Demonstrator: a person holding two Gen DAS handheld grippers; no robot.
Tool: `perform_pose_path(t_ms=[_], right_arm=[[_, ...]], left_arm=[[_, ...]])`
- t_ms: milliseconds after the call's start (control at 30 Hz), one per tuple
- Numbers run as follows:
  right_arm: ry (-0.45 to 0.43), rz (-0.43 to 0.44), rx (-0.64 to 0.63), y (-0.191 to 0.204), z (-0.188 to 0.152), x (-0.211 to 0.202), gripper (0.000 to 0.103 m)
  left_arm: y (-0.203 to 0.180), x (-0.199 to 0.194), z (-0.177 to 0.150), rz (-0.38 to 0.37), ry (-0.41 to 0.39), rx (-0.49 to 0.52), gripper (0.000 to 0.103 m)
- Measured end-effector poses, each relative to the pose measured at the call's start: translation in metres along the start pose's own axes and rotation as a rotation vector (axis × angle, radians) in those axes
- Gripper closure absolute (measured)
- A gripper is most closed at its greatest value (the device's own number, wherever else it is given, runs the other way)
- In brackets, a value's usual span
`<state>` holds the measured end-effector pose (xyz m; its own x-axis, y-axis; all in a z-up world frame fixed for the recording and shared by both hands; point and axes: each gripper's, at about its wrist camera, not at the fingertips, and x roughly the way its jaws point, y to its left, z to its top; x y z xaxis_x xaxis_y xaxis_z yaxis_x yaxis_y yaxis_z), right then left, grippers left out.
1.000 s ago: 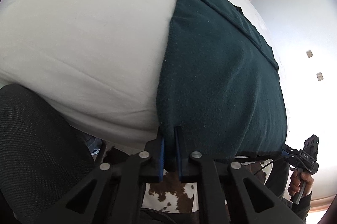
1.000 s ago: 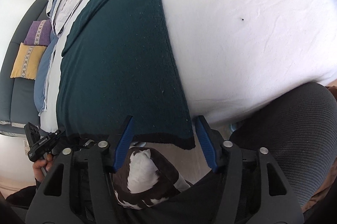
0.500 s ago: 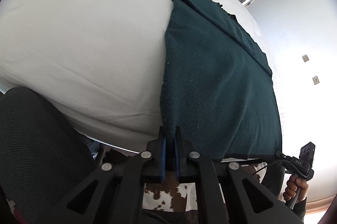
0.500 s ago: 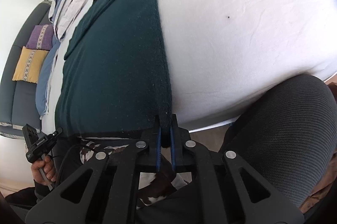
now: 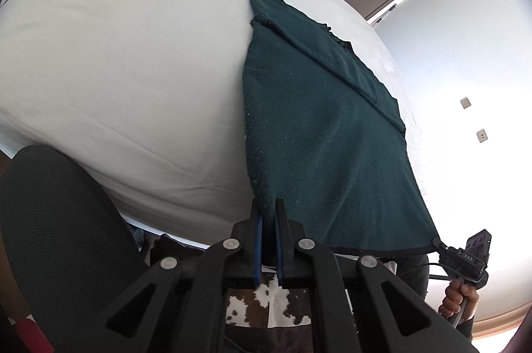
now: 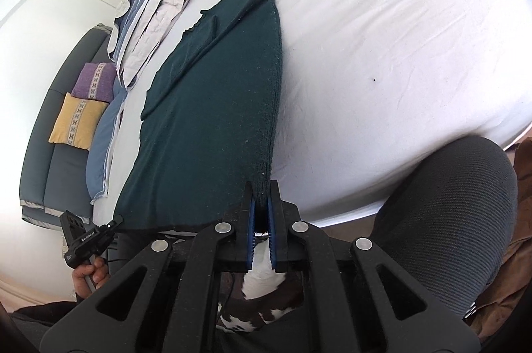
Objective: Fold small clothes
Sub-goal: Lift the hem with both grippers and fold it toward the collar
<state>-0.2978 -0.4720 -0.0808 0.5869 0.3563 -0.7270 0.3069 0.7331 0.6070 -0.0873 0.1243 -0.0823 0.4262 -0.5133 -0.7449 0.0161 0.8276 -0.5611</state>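
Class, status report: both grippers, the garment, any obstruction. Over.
Left gripper and right gripper shut on dark green knitted garment, one near corner each. Garment flat on white bed sheet. Nothing blocking.

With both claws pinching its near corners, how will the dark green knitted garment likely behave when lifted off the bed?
Probably floppy: the dark green knitted garment lies flat, following the white bed sheet. The span between the left claw and right claw would likely sag. Its fuzzy knit looks grippy, so slipping seems unlikely.

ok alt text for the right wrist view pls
The right gripper is shut on a near corner of a dark green garment spread over a white bed. The left gripper pinches the other near corner.
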Motion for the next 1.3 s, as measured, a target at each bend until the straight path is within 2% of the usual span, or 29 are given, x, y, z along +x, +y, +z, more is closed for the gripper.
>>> perform_pose_path(t_ms=[267, 567, 733, 867, 1167, 1300], right_arm=[[-0.053, 0.119, 0.015, 0.021, 0.025, -0.007, 0.098], [-0.15, 0.276, 0.057, 0.056, 0.092, -0.011, 0.098], [-0.183, 0.282, 0.037, 0.076, 0.138, -0.005, 0.098], [-0.209, 0.285, 0.05, 0.086, 0.184, 0.012, 0.098], [-0.249, 0.262, 0.099, 0.095, 0.297, 0.075, 0.098], [-0.253, 0.215, 0.097, 0.101, 0.338, 0.114, 0.098]], left_arm=[[-0.007, -0.01, 0.013, -0.108, -0.039, -0.058, 0.096], [-0.023, -0.013, 0.056, -0.191, -0.115, -0.095, 0.096], [-0.029, -0.007, 0.097, -0.257, -0.152, -0.127, 0.096], [-0.035, 0.005, 0.136, -0.281, -0.173, -0.143, 0.096], [-0.036, 0.057, 0.23, -0.283, -0.176, -0.185, 0.096], [-0.035, 0.089, 0.27, -0.268, -0.166, -0.196, 0.096]])
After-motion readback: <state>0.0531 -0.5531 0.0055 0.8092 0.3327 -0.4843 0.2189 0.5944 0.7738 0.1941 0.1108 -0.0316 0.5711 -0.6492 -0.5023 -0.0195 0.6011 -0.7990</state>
